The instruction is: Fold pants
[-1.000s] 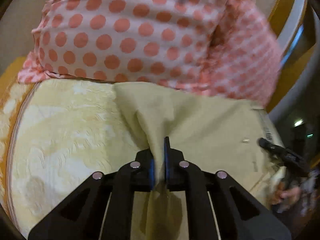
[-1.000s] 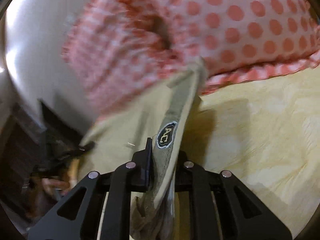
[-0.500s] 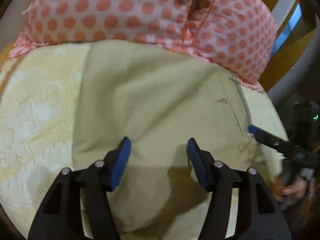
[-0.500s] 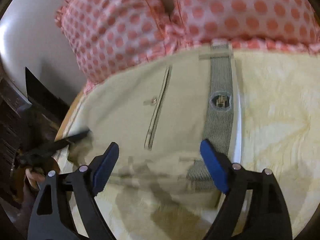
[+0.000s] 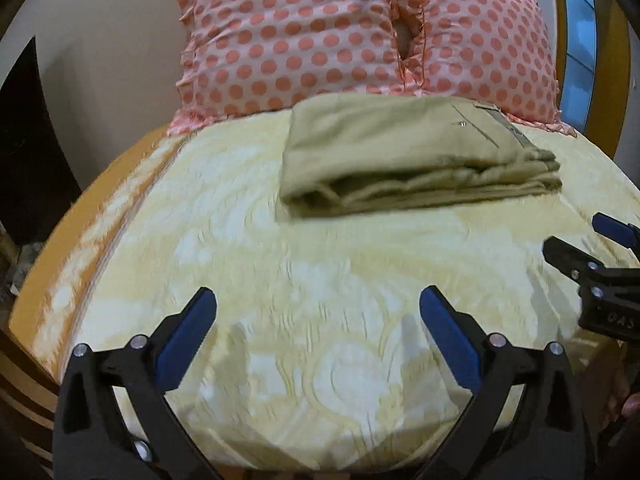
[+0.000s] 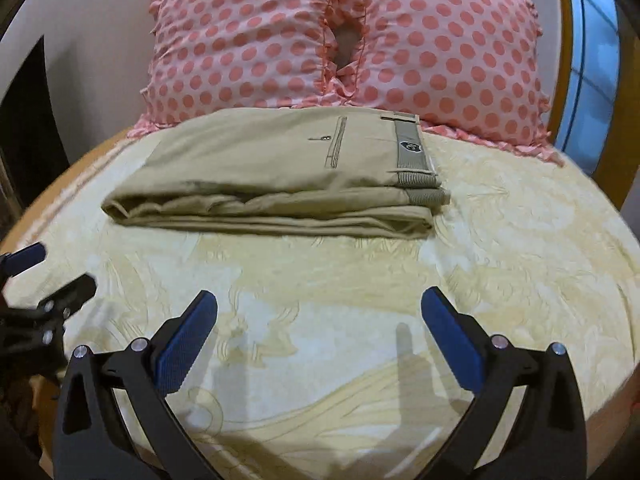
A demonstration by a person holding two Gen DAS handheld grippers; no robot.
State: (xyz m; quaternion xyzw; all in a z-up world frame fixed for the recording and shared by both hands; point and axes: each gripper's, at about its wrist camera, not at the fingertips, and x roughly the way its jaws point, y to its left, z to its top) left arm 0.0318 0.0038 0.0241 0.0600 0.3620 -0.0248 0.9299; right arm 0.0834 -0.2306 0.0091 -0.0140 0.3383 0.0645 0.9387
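The pants (image 5: 416, 156) are seen in the left wrist view as a folded khaki stack laid on the bed (image 5: 280, 272) near its far edge, touching the dotted pillows (image 5: 360, 32). The left gripper (image 5: 318, 312) is held over bare bedding, jaws spread wide, nothing gripped. In the right wrist view, the pants (image 6: 272, 172) are shown with waistband (image 6: 410, 148) uppermost. The right gripper (image 6: 319, 314) is likewise wide apart and empty.
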